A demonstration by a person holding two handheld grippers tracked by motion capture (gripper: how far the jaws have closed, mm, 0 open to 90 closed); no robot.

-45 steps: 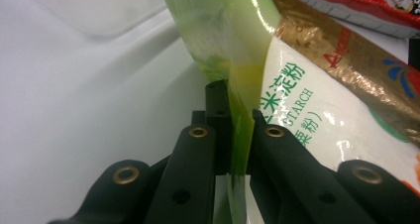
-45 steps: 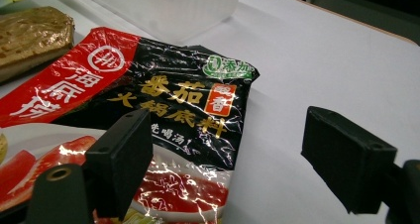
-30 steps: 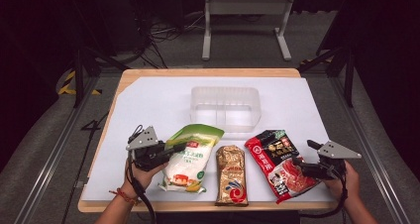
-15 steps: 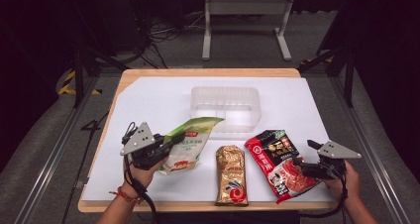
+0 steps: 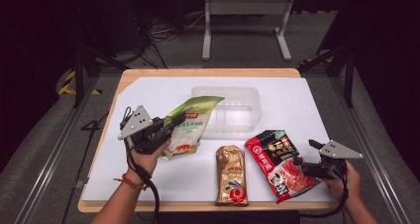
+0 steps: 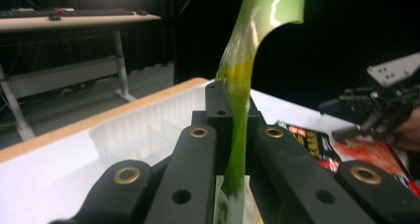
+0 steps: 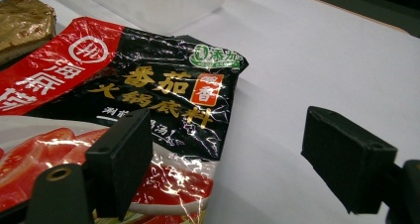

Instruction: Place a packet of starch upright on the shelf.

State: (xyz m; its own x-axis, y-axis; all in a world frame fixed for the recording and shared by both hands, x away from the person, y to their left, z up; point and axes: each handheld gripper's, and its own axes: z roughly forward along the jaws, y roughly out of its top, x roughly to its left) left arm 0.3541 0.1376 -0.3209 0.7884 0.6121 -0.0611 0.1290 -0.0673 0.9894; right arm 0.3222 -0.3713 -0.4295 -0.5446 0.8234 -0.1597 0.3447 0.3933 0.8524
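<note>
Table (image 5: 148, 87) with a white sheet over it carries a clear plastic tray (image 5: 242, 107) toward twelve o'clock and three pouches along the near edge. The left gripper (image 5: 166, 130), at about nine o'clock from the tray, is pinching the green pouch (image 5: 190, 127) by its edge; the pouch is tilted, its top corner reaching over the tray's near left rim. In the left gripper view the green pouch (image 6: 237, 110) runs thin and upright between the two black jaws, which press against it from both sides, with the tray (image 6: 143, 135) behind. The gold pouch (image 5: 231, 175) lies flat at six o'clock from the tray. The red and black pouch (image 5: 280, 162) lies at about five o'clock, flat on the sheet. The right gripper (image 5: 302, 165) rests at that pouch's right edge, jaws spread wide; in the right gripper view one jaw sits over the red and black pouch (image 7: 163, 90), the other over bare sheet.
</note>
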